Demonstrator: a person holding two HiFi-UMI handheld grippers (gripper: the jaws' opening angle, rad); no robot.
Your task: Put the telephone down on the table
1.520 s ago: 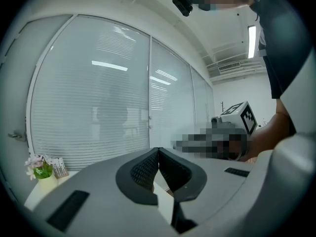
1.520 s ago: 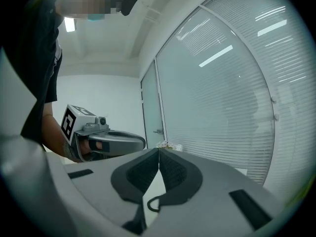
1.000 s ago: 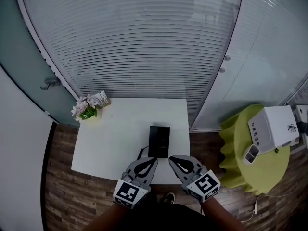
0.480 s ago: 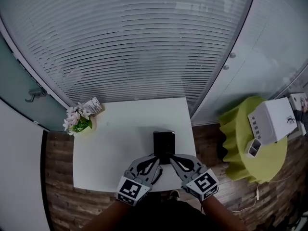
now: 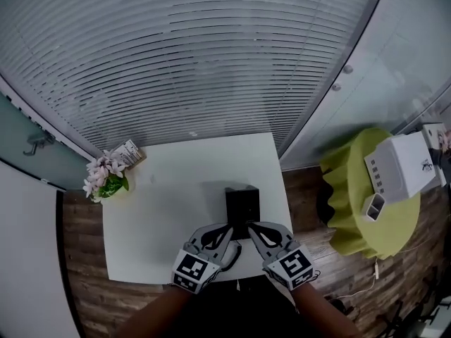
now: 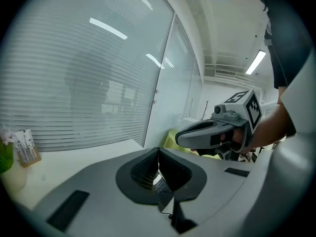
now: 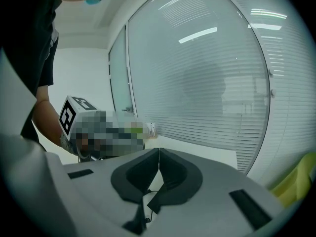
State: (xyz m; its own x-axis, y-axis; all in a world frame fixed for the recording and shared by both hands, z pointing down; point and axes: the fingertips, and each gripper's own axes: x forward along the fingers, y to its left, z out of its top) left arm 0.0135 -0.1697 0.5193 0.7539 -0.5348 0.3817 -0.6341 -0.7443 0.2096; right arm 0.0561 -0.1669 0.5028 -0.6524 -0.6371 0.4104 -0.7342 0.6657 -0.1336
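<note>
The worktop [image 5: 162, 210] is standing against a blinded glass wall. The phone [image 5: 242, 204] is lying flat on its near right part, so I judge the phone to be already set down. The left tool [image 5: 225, 231] and right tool [image 5: 252, 229] are hanging side by side over the near edge, with their tips at the phone's near end. This is probably because both are working around it. Whether either is touching it, I cannot tell.

Only the head view is giving the layout. It is showing the green table [image 5: 352, 189] off to the right, well apart, and the flowers [image 5: 104, 177] at the far left corner.

Only the gripper views are settling the jaws. Each tool's pair is pressing together at the tips, clamping nothing. The left gripper view is also catching the right tool in the person's hand. The right gripper view is showing a thin cord [image 7: 146, 205] under its jaws.
</note>
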